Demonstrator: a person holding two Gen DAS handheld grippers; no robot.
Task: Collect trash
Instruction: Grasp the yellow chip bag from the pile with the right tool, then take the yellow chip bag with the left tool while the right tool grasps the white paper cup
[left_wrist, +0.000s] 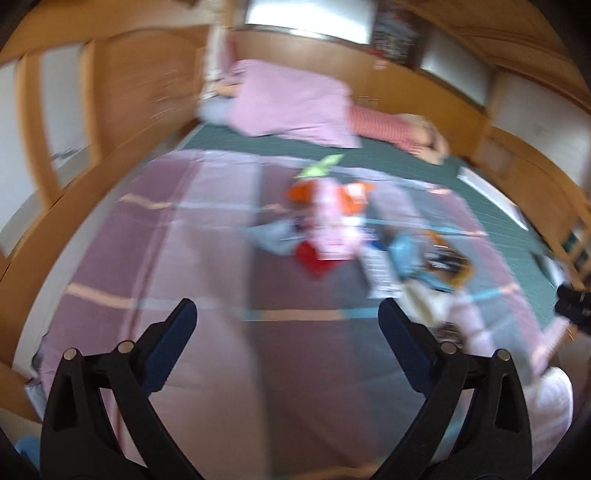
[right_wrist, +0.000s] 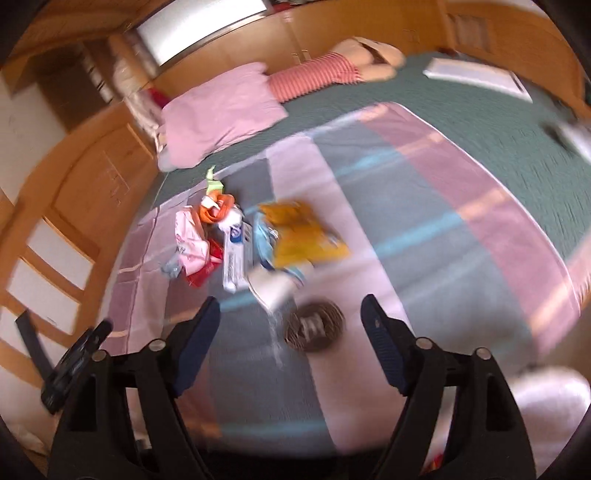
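Note:
A pile of trash lies on a striped pink and grey blanket (right_wrist: 406, 206) on a bed. In the right wrist view I make out a yellow bag (right_wrist: 303, 236), a white and blue box (right_wrist: 236, 258), a pink packet (right_wrist: 190, 236), an orange wrapper (right_wrist: 218, 206), a red wrapper (right_wrist: 201, 273), a white cup-like piece (right_wrist: 273, 288) and a brown round item (right_wrist: 314, 326). My right gripper (right_wrist: 291, 302) is open and empty, just short of the brown item. My left gripper (left_wrist: 287, 308) is open and empty over bare blanket (left_wrist: 184, 258), short of the pink packet (left_wrist: 332, 221) and red wrapper (left_wrist: 310, 256).
A pink pillow (right_wrist: 218, 114) and a striped pillow (right_wrist: 314, 74) lie at the head of the green sheet (right_wrist: 480, 122). Wooden cabinets (right_wrist: 92, 177) surround the bed. A white flat object (right_wrist: 476, 74) rests at the far right. Something pale and soft (right_wrist: 546, 398) sits near the right gripper.

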